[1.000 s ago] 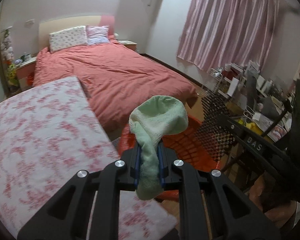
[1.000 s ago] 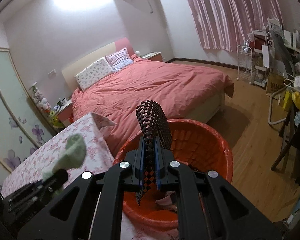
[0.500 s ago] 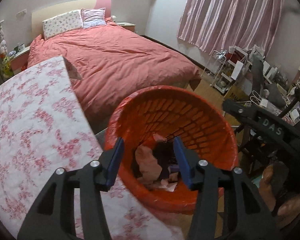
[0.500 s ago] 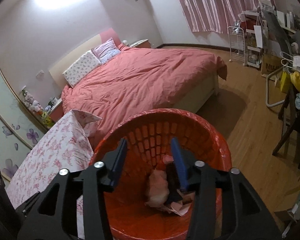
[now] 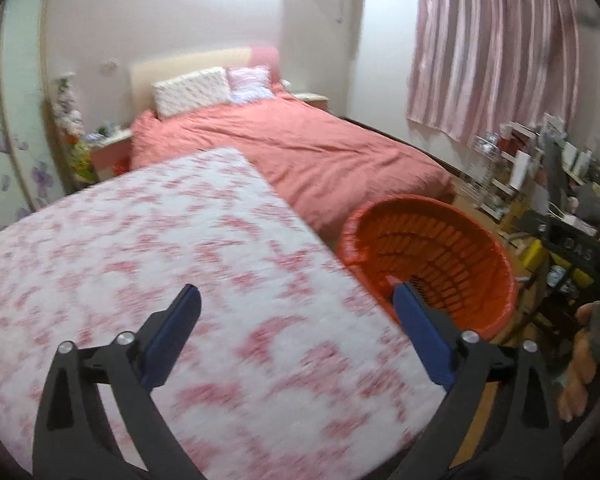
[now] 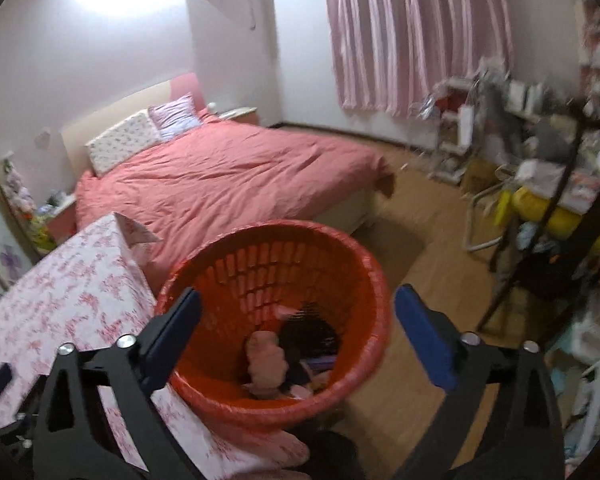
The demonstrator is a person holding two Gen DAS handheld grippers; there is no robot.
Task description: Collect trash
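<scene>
Left claw (image 5: 294, 300) over flowered surface (image 5: 148, 248), right claw (image 6: 296, 302) above red bin (image 6: 364, 264); both opening wide, empty

Trash (image 6: 266, 364) inside bin, 6 o'clock; clear rim before swinging away

In the left wrist view, faint pale letters that look like "DAS" stand on a dark bar (image 5: 576, 246) at the right edge, beside the orange basket (image 5: 460, 240). The picture is blurred there, so this reading is not certain. In the right wrist view, no text can be read: the papers and boxes on the cluttered shelves (image 6: 540, 152) at the right are too blurred to show any letters, numbers or brand names.
</scene>
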